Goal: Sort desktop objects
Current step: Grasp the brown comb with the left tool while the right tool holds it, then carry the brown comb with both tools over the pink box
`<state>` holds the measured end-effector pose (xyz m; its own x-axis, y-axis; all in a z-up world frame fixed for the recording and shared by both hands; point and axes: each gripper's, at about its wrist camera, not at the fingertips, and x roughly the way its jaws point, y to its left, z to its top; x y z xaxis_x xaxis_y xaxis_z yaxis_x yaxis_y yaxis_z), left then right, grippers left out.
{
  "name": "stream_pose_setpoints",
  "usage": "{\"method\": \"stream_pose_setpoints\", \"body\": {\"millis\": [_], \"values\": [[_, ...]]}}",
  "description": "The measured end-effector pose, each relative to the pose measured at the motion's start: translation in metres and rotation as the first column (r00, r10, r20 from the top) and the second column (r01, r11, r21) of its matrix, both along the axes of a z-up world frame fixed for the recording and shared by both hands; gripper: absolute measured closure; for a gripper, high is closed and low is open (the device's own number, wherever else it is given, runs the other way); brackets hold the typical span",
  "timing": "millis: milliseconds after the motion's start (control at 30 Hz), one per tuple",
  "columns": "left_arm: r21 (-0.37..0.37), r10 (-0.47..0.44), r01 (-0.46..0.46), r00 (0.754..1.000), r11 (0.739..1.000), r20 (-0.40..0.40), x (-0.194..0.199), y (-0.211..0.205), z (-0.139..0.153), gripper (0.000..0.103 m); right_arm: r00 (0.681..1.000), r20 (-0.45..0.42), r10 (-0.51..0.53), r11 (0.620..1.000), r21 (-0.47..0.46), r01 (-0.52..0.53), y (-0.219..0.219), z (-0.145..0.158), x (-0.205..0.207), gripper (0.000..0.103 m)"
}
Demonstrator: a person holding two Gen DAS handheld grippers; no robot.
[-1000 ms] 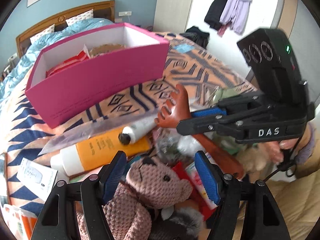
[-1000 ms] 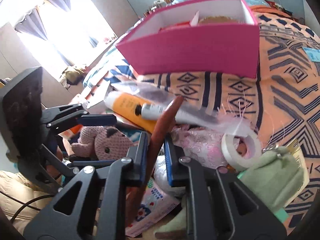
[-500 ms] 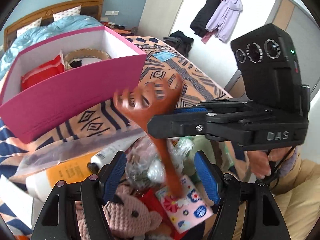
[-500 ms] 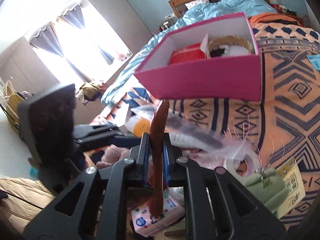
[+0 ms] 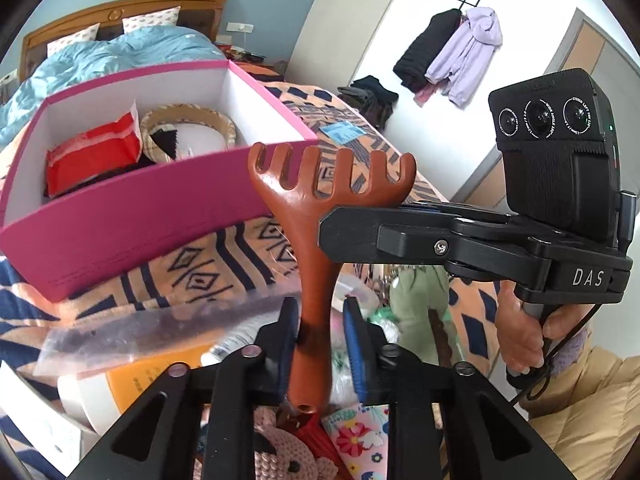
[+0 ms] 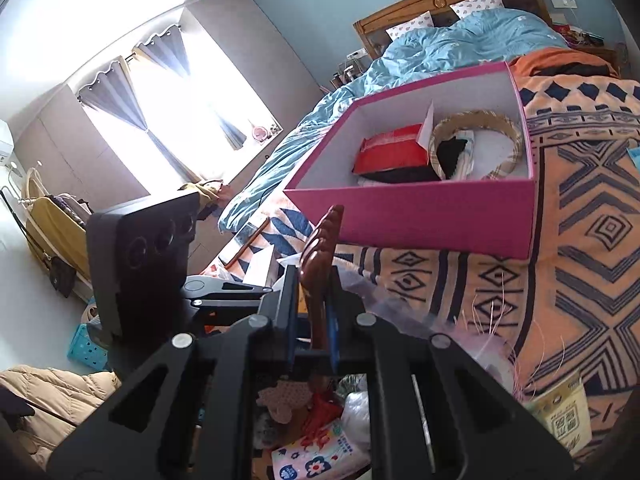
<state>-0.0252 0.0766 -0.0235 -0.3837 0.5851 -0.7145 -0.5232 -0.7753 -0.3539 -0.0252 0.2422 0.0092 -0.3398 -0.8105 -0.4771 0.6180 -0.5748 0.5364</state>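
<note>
A brown wooden back scratcher point(image 5: 316, 248) stands upright above the clutter, its claw head level with the pink box point(image 5: 140, 220). My right gripper point(image 5: 330, 232) is shut on the neck just under the claw; in its own view the pads of my right gripper point(image 6: 314, 312) clamp the scratcher point(image 6: 320, 248) edge-on. My left gripper point(image 5: 320, 336) is closing around the lower handle. Its left pad lies against the wood, and a narrow gap shows at the right pad. The pink box point(image 6: 420, 216) holds a red packet point(image 6: 392, 152) and a woven ring point(image 6: 480, 136).
Under the scratcher lie an orange bottle point(image 5: 160, 376), a clear plastic sleeve point(image 5: 160, 328), a crocheted bear point(image 5: 280, 456) and a flowered packet point(image 5: 356, 440). A hand point(image 5: 520, 340) holds the right gripper's handle. A yellow packet point(image 6: 560, 416) lies on the patterned blanket point(image 6: 592, 240).
The right gripper has lifted the scratcher out of the pile and stood it upright. The left gripper's wide jaws have narrowed around the handle's lower part.
</note>
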Motion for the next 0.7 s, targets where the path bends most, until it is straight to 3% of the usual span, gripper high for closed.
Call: {"method": "stream_pose_setpoints", "body": {"millis": [700], "values": [[-0.061, 0.035, -0.04, 0.996, 0.997, -0.086, -0.034, 0.007, 0.033, 0.088, 0.999, -0.048, 0.005, 0.998, -0.061, -0.008, 0.004, 0.03, -0.042, 0.089]]}}
